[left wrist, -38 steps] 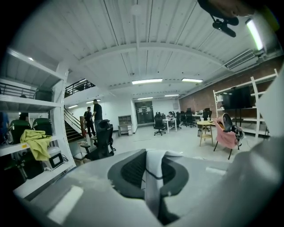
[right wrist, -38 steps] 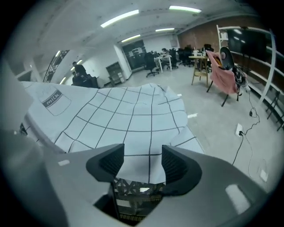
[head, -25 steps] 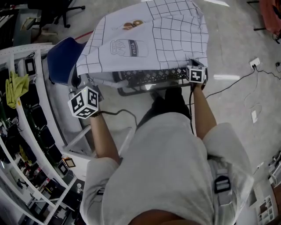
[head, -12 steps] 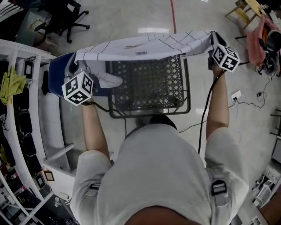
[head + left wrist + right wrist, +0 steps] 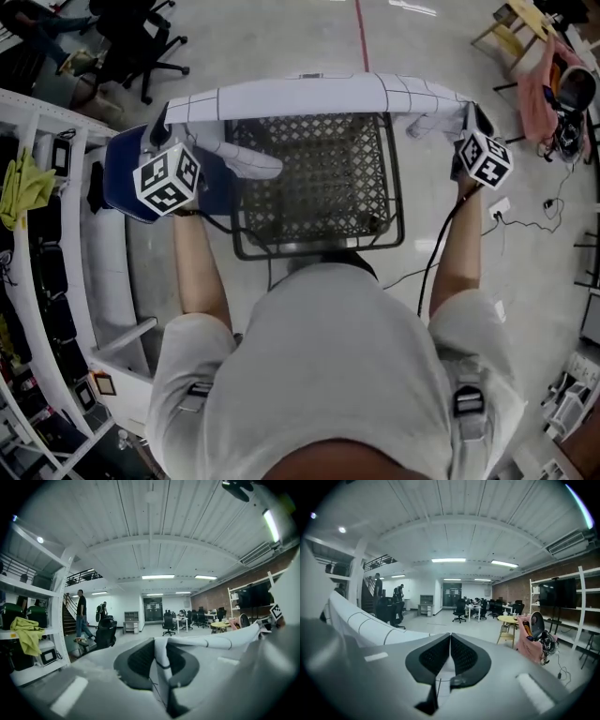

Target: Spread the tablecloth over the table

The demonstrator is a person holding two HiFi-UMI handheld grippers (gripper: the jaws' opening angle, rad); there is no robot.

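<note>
The white tablecloth with thin grid lines hangs stretched between my two grippers, seen edge-on as a narrow band over the far side of the black mesh-top table. At the band's left end my left gripper is shut on a corner, and a fold of cloth sits pinched between its pads. The right gripper is shut on the other end, where a thin strip of cloth shows between the closed pads. Both point nearly level. The mesh top lies uncovered.
White shelving runs along the left, with a yellow rag on it. A dark blue seat stands by the table's left side. Office chairs stand far left. A stool with pink cloth and floor cables lie to the right.
Both grippers rose with the cloth, the right one much more and outward to the right. The cloth went from billowing over the table to a taut band, baring the mesh top.
</note>
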